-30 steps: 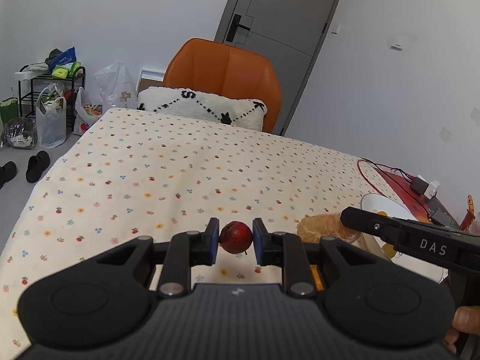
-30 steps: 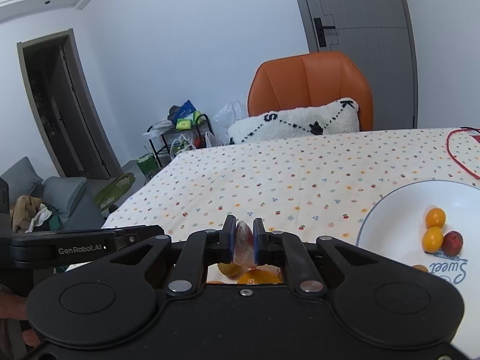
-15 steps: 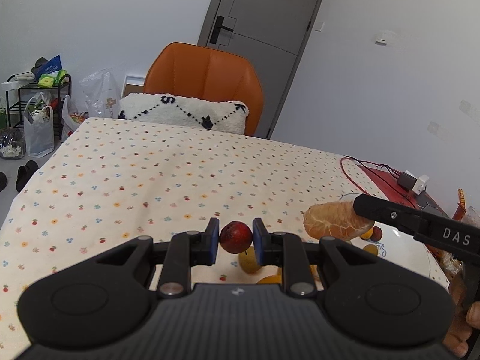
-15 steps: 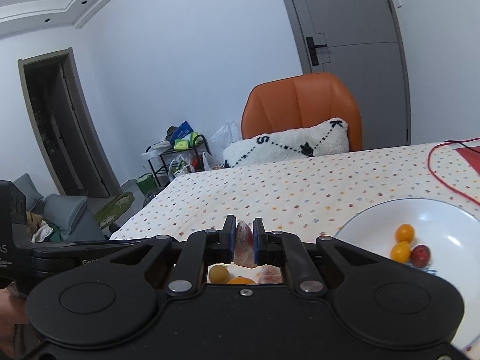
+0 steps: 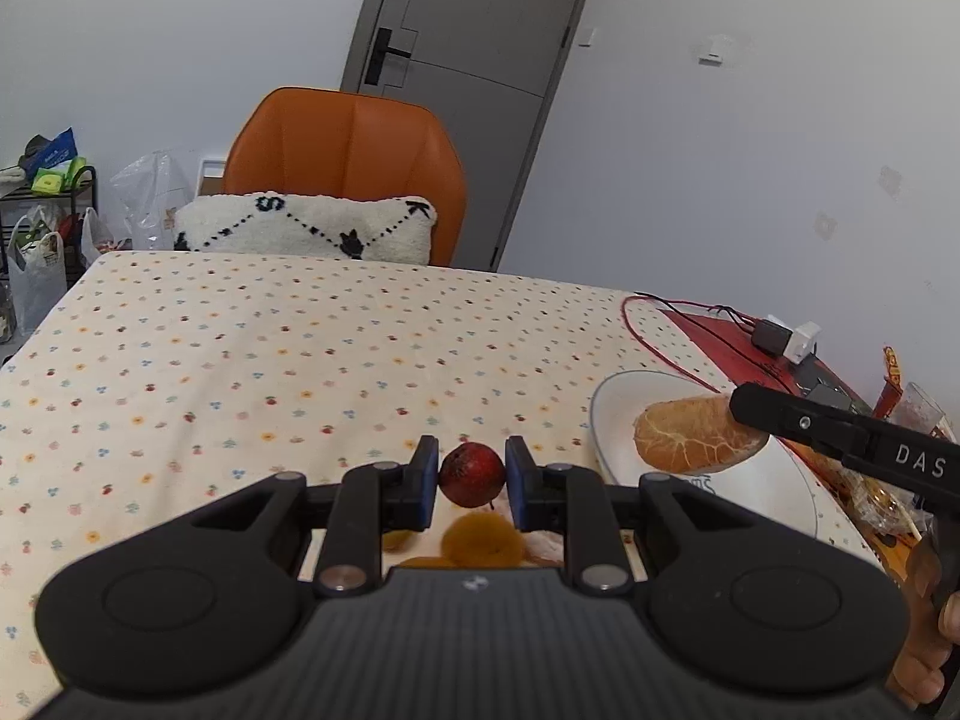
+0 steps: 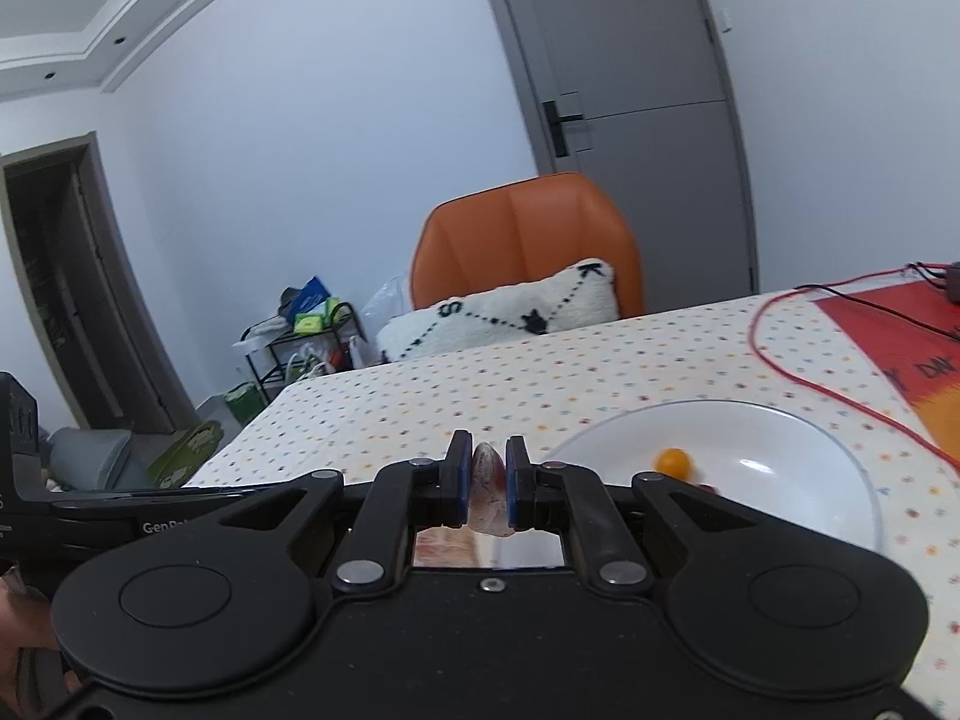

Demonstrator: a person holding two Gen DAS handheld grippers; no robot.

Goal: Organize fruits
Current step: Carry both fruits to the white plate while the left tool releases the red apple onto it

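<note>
Left wrist view
- Left tongs (image 5: 472,474): pinching a small dark red fruit (image 5: 472,473) between the blue pads, held above the table (image 5: 240,360).
- Below the tongs: an orange fruit (image 5: 480,537) is seen just under the red one; what it rests on cannot be told.
- White plate (image 5: 612,420): at 3 o'clock of the red fruit, on the flowered cloth.
- Peeled citrus piece (image 5: 690,435): held over the plate at the tip of the right tongs (image 5: 756,414), which enter from 3 o'clock.
- Far end, 12 o'clock: orange chair (image 5: 348,168) with a white cushion (image 5: 306,231) against it.

Right wrist view
- Right tongs (image 6: 487,483): pressed onto the pale peeled citrus piece (image 6: 489,495), seen edge-on between the pads.
- White plate (image 6: 780,462): at 3 o'clock of the tongs; a small orange fruit (image 6: 673,461) lies in it.
- Red cable (image 6: 780,360): looped on the table beyond the plate, at 2 o'clock.
- Left tongs' body (image 6: 120,516): seen at 9 o'clock; its tips are hidden.
</note>
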